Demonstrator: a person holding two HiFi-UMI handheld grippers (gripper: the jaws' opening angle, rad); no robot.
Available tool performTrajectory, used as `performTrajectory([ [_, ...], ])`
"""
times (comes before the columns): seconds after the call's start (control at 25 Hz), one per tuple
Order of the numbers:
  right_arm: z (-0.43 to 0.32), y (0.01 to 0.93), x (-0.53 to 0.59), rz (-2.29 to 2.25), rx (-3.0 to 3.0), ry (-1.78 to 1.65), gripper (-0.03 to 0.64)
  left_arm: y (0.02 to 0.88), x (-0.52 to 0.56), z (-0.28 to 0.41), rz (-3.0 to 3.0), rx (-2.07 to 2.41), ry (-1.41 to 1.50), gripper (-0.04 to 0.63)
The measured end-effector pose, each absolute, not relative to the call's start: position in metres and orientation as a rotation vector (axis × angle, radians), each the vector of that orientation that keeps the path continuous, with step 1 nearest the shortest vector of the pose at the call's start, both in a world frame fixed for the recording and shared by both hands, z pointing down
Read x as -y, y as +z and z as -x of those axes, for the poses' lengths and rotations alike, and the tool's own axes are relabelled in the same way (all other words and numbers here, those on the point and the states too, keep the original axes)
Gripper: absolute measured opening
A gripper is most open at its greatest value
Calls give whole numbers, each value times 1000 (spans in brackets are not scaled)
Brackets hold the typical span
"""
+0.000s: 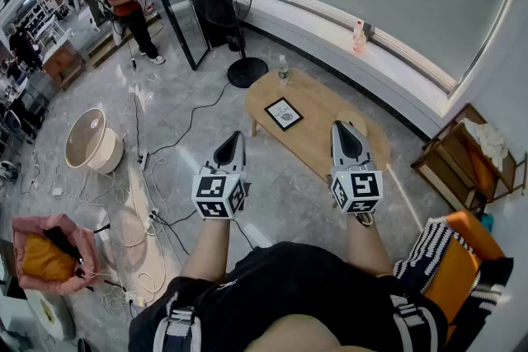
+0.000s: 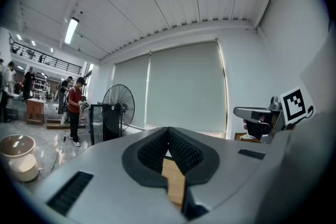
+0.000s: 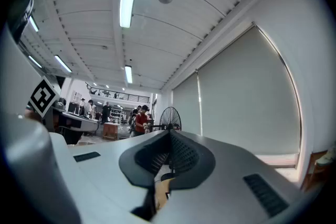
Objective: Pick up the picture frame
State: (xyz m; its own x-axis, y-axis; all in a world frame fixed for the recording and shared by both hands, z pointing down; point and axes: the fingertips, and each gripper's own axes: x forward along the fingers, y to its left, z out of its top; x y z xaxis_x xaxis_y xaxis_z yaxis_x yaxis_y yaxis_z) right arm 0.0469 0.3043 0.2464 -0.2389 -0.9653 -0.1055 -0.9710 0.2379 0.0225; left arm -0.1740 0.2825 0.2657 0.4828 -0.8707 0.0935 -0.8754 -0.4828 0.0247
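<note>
Pre-approach: left gripper (image 1: 230, 149) and right gripper (image 1: 346, 141) both closed and empty, held level short of the surface (image 1: 330, 146), where the picture frame (image 1: 284, 114) apparently lies flat, untouched.

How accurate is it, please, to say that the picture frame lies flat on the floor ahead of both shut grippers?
Not quite: the head view shows the picture frame lying flat on the wooden table, not the floor. It does lie ahead of the left gripper and right gripper, both shut.
</note>
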Motion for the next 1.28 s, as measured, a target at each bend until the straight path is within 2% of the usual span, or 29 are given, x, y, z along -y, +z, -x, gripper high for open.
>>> performTrajectory([
  [0.4,-32,254,-296,1819,-2463,109,17,278,-280,172,-2629,1564,130,20],
  [1.0,42,256,-288,1887,-2392,161,15,288,-269,242,-2675,1520,132,20],
  [1.28,52,269,-276,1914,-2407,126,17,309,-258,256,-2651,1497,133,20],
])
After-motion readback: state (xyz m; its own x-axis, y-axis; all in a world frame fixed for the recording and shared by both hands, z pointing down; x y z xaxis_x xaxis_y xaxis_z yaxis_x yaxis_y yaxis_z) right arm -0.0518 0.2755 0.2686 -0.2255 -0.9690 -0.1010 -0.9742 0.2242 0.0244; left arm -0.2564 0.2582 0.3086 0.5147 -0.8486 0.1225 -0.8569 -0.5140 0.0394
